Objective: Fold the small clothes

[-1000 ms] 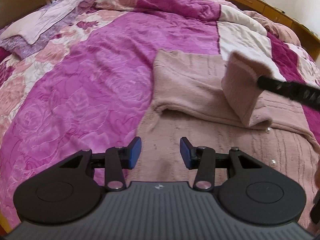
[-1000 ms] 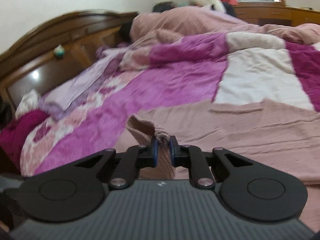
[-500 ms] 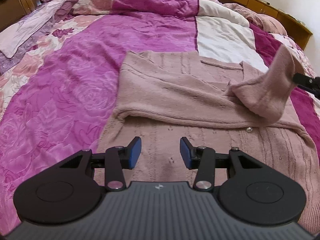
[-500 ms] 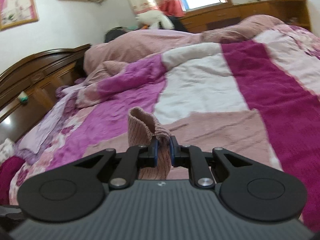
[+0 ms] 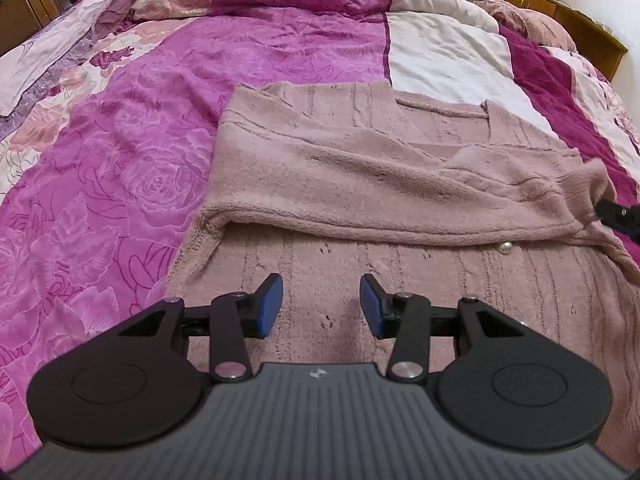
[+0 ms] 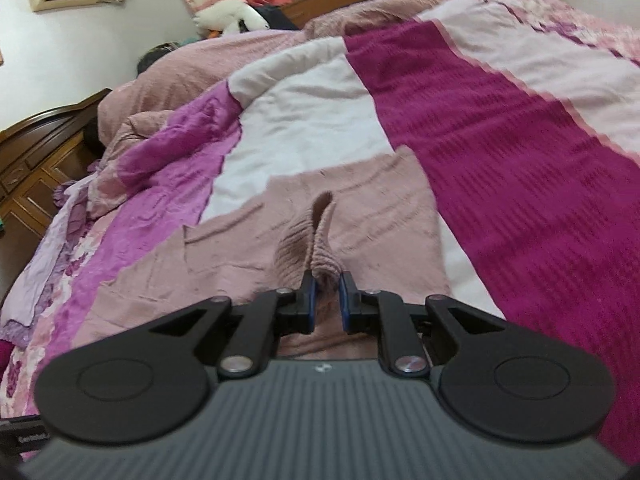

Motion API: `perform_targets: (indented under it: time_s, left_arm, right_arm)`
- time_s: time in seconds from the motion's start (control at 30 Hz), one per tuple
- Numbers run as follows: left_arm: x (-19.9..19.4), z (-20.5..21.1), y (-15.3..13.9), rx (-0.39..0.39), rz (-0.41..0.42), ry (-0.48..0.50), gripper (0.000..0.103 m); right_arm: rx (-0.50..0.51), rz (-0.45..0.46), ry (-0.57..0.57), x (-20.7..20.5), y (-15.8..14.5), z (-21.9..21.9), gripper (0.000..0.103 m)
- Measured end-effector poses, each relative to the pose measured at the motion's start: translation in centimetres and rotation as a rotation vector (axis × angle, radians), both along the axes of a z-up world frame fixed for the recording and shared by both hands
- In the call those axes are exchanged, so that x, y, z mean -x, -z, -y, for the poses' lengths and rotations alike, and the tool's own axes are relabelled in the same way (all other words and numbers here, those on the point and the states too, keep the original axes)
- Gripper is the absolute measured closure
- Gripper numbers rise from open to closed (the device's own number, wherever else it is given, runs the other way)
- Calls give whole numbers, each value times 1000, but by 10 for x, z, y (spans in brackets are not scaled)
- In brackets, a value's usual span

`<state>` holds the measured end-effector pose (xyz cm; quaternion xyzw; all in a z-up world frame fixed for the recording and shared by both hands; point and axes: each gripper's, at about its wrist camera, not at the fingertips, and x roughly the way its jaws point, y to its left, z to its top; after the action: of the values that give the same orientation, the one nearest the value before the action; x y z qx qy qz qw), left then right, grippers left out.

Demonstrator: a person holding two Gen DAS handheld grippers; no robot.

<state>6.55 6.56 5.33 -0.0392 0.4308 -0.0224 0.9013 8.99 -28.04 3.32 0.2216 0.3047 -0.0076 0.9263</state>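
A dusty-pink knit cardigan (image 5: 360, 184) lies spread on the bed, with one sleeve (image 5: 400, 208) folded across its body. My left gripper (image 5: 321, 306) is open and empty, low over the cardigan's near part. My right gripper (image 6: 326, 298) is shut on the sleeve's ribbed cuff (image 6: 308, 240), held low at the cardigan's right edge. In the left wrist view the cuff (image 5: 580, 192) and the right gripper's tip (image 5: 618, 216) show at the far right.
The cardigan lies on a quilt (image 5: 140, 160) of magenta, white and floral patches. A wooden headboard and drawers (image 6: 36, 168) stand at the back left. A pink blanket heap (image 6: 240, 52) and a plush toy (image 6: 228, 16) lie at the far end.
My right gripper carried the cuff to the right and down, laying the sleeve flat across the cardigan. My left gripper stayed open and shifted slightly over the cardigan.
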Motion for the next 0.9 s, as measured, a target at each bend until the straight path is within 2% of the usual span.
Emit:
perform_targets:
  time_s: [0.17, 0.3, 0.37, 0.4, 0.47, 0.57, 0.8, 0.87, 0.9]
  left_arm:
    - [-3, 0, -2, -4, 12, 1, 52]
    - [-4, -3, -9, 1, 44, 2, 52]
    - [-6, -4, -13, 1, 61, -1, 52]
    - [-8, -4, -14, 1, 66, -2, 52]
    - [-12, -5, -17, 0, 73, -8, 52]
    - [-16, -6, -20, 0, 82, -14, 52]
    - [-24, -4, -23, -11, 101, -5, 52]
    - [-28, -4, -24, -12, 108, -5, 52]
    - [-29, -5, -24, -8, 112, -6, 52]
  right_arm:
    - [11, -44, -3, 0, 4, 10, 86]
    - [42, -15, -18, 5, -10, 15, 84]
    - [59, 7, -24, 1, -16, 18, 62]
    - [66, 18, -24, -2, -19, 19, 44]
    - [70, 35, -38, -10, -21, 19, 42]
    - [78, 20, -82, -30, -16, 17, 42]
    - [103, -82, -85, -59, 9, 10, 44]
    - [86, -96, -94, -60, 12, 9, 68]
    - [90, -96, -109, -60, 11, 7, 87]
